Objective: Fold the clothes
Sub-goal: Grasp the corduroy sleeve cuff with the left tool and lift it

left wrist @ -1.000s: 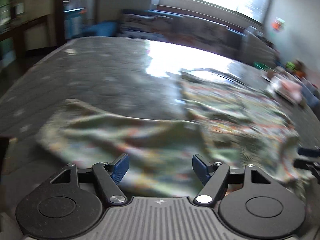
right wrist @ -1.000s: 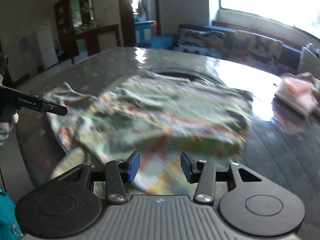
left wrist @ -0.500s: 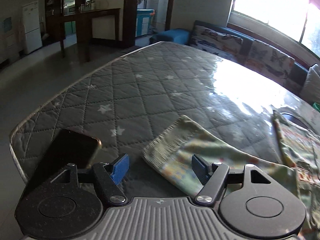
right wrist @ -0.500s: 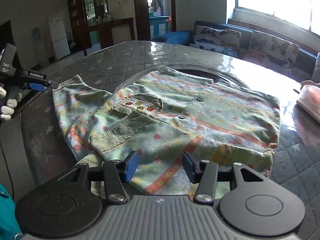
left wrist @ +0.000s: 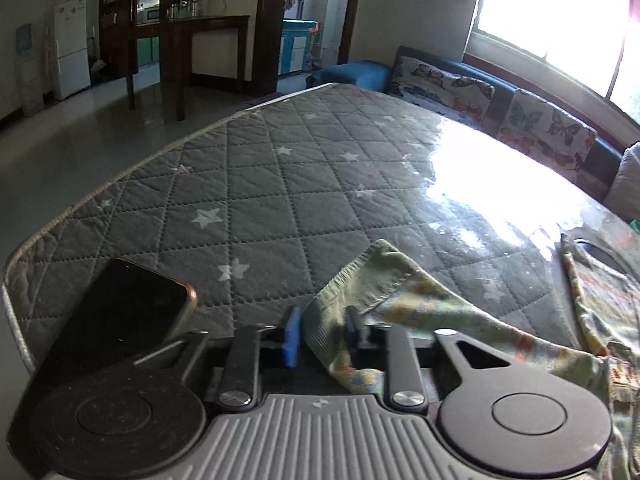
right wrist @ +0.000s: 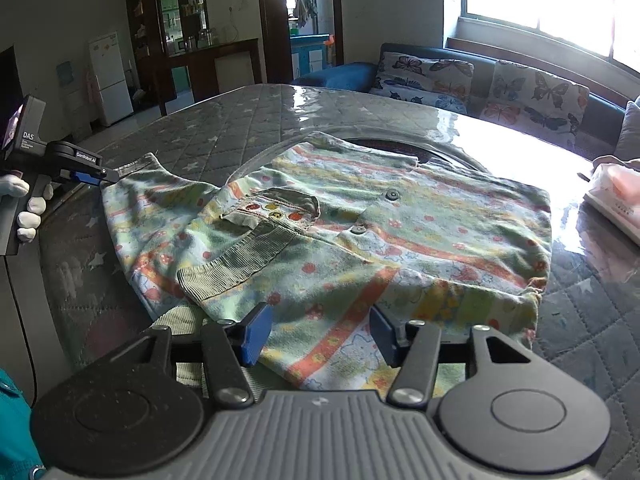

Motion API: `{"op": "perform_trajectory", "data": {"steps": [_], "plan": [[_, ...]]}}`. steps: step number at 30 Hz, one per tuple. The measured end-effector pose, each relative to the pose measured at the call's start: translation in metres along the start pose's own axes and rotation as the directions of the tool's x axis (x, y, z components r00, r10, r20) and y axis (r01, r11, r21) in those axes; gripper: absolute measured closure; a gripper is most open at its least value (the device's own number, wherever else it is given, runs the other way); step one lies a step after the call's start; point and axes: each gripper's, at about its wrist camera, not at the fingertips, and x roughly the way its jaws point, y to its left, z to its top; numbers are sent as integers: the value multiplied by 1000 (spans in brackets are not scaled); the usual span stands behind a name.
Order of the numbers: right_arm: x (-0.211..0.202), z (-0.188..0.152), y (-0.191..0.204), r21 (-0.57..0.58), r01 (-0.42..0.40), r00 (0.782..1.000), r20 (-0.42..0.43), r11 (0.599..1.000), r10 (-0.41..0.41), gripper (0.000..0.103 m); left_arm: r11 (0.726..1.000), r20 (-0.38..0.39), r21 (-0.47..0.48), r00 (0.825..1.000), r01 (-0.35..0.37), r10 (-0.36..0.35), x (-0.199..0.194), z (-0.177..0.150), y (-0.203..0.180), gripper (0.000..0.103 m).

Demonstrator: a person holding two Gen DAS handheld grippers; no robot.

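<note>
Left gripper point(left wrist: 320, 336) newly around sleeve cuff point(left wrist: 360, 280)

Pastel green-orange striped shirt point(right wrist: 360, 232); grey star-quilted mattress point(left wrist: 280, 184).

Grey quilted star-print mattress point(left wrist: 280, 184) is carrying everything. Patterned shirt point(right wrist: 360, 232) is lying spread flat on it, a black phone point(left wrist: 120, 320) is sitting at the near-left corner, tissue pack point(right wrist: 616, 196) is resting far right.

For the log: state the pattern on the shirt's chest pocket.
Grey-green ribbed pocket with a row of red and yellow dots across its flap; clearest in the right wrist view.
</note>
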Motion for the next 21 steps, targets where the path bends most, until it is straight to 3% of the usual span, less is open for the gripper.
{"op": "perform_trajectory", "data": {"steps": [1, 6, 11, 16, 21], "plan": [[-1, 0, 0, 1, 1, 1000, 2, 1000, -1, 48, 1000, 0, -5, 1000, 7, -7, 0, 0, -1, 90], [-7, 0, -1, 8, 4, 1000, 21, 1000, -5, 48, 998, 32, -9, 998, 61, -60, -17, 2, -11, 92], [-12, -2, -6, 40, 3, 999, 50, 999, -5, 48, 976, 63, 67, 975, 207, -211, -54, 4, -48, 92], [-19, -5, -11, 64, 8, 997, 76, 998, -13, 48, 911, 32, 154, 920, 382, -391, -84, 1, -96, 92], [-30, -13, -20, 94, 27, 995, 98, 995, -36, 48, 801, -52, 240, 832, 548, -553, -101, -10, -152, 92]]}}
